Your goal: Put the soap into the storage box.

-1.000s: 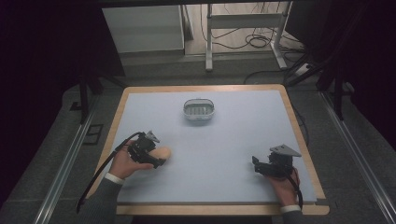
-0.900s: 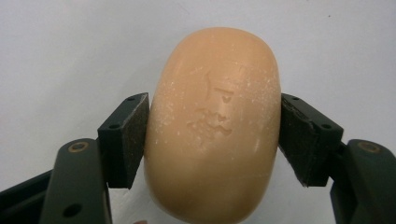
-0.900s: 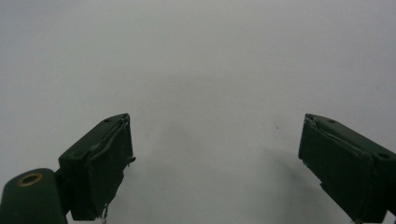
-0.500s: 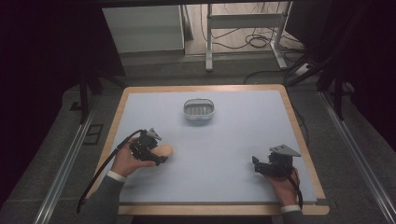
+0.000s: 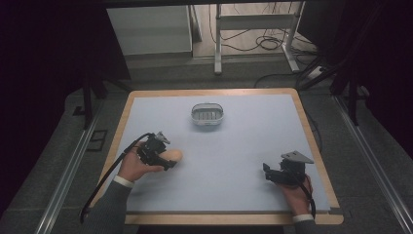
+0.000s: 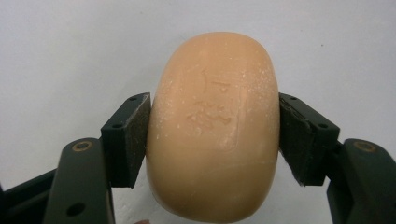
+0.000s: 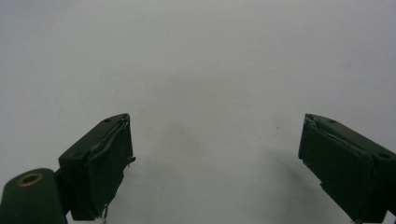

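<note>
Set against the frame from a second ago, we find the left gripper (image 5: 163, 157) and its load shifted a little farther from the near edge of the desk (image 5: 253, 146) and a touch to the right, while the right gripper (image 5: 271, 174) has kept its place near the near right corner and the basket (image 5: 207, 114) has not moved. In the high view the left gripper sits at the near left of the desk, held in the left hand (image 5: 138, 167), with its cable (image 5: 104, 180) trailing back off the near left edge. Its jaws are clamped on a peach-coloured bar of soap (image 6: 215, 126), one pad pressed against each long side, and the soap sticks out to the right of the gripper, just above the pale blue surface. In the left gripper view we see a raised mark stamped into the top face of the soap, but it is too worn and shallow for us to read any letters. The right gripper, held in the right hand (image 5: 295, 195), carries a grey three-cornered plate (image 5: 296, 157) on top, and in the right gripper view its jaws stand wide apart with nothing between them over bare desk. The small white oval basket stands at the far middle of the desk, well apart from both grippers.
</note>
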Available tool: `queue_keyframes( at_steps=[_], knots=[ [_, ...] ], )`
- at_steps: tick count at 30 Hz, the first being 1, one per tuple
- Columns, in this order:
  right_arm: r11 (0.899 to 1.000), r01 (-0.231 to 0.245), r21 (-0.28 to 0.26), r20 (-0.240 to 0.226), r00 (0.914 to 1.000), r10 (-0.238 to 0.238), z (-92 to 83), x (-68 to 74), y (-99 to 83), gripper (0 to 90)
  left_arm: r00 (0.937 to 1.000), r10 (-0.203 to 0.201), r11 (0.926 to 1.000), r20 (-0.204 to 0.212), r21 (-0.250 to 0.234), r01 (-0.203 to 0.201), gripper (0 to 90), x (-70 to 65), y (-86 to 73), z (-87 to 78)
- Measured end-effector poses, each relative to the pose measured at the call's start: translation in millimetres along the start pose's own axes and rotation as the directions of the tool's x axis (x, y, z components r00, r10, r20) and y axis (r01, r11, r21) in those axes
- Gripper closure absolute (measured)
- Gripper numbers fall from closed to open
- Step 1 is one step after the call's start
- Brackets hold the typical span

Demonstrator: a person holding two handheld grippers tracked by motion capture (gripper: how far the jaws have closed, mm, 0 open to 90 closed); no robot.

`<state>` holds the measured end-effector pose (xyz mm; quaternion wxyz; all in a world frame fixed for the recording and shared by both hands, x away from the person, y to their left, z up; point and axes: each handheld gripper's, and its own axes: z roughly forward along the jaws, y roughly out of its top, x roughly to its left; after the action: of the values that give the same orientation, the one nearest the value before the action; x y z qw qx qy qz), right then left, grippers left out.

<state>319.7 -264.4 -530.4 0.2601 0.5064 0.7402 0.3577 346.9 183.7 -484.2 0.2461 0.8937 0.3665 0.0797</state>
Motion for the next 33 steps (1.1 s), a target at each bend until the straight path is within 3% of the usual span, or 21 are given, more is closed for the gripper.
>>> queue_keyframes(
  at_steps=[33],
  knots=[
    [1.0, -0.004, 0.001, 0.0, 1.0, 0.004, 0.1, -0.2, 0.0, 10.2, 0.9999, 0.014, 0.9996, -0.004, -0.024, -0.014, 32.6, 2.9, 20.6, 0.9]
  ],
)
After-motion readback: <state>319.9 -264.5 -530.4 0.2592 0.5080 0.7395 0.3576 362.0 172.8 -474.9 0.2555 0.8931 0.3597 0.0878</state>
